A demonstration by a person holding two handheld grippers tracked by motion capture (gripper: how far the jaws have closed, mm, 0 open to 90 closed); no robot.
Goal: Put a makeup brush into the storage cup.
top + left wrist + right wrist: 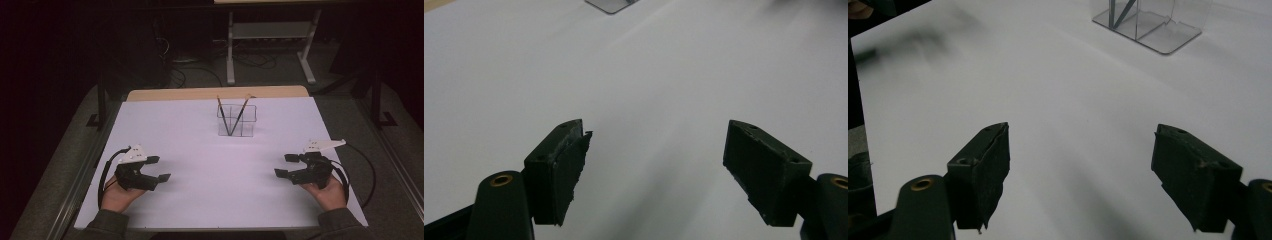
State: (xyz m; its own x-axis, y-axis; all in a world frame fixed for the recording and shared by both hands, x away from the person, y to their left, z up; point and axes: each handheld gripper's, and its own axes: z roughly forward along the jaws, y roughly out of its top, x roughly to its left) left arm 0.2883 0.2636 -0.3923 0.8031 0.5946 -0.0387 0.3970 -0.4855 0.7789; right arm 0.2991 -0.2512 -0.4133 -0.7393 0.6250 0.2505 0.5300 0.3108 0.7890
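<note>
A clear plastic holder with compartments stands at the back middle of the white table. Two dark pencils lean in it, crossing into a V. Its base and walls appear at the top of the right gripper view, and a corner of the base at the top edge of the left gripper view. My left gripper rests near the front left, held in a hand, its jaws wide apart and empty. Near the front right, my right gripper is open too, pointing inward, nothing between its jaws.
A wooden strip runs along the table's far edge. Beyond it stand a white metal frame and cables on the dark floor. Black cables loop from each gripper over the table's sides.
</note>
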